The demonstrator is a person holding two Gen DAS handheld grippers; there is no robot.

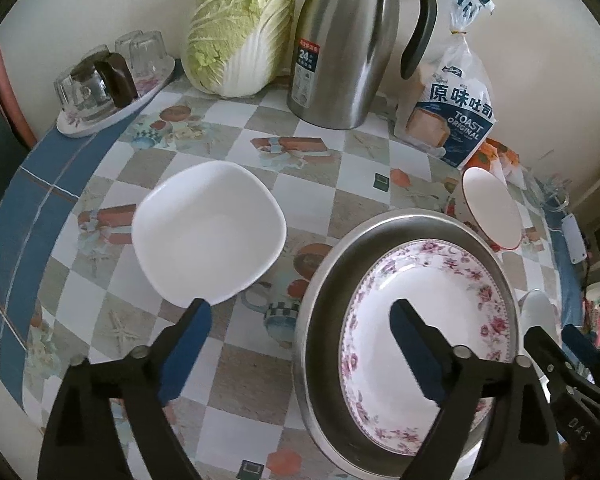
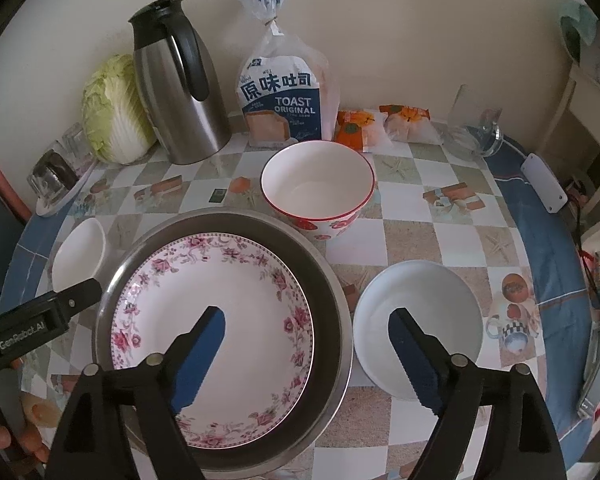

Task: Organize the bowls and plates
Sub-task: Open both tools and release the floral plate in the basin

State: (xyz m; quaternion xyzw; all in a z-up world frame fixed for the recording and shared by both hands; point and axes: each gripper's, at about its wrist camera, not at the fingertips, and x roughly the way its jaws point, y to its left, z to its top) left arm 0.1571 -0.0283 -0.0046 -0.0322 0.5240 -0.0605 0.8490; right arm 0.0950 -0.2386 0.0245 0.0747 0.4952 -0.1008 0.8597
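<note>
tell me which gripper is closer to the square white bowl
Left. The left gripper is open with one fingertip at the square white bowl's near rim. The right gripper is open over the floral plate, beyond it.

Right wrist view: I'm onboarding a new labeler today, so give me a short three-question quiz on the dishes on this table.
1. True or false: the floral plate lies inside the steel tray.
2. Which dish has a red rim? A) the square white bowl B) the round bowl C) the plain white plate
3. Fill in: both the left gripper and the right gripper are ____ and hold nothing.

Key: 1 true; 2 B; 3 open.
</note>
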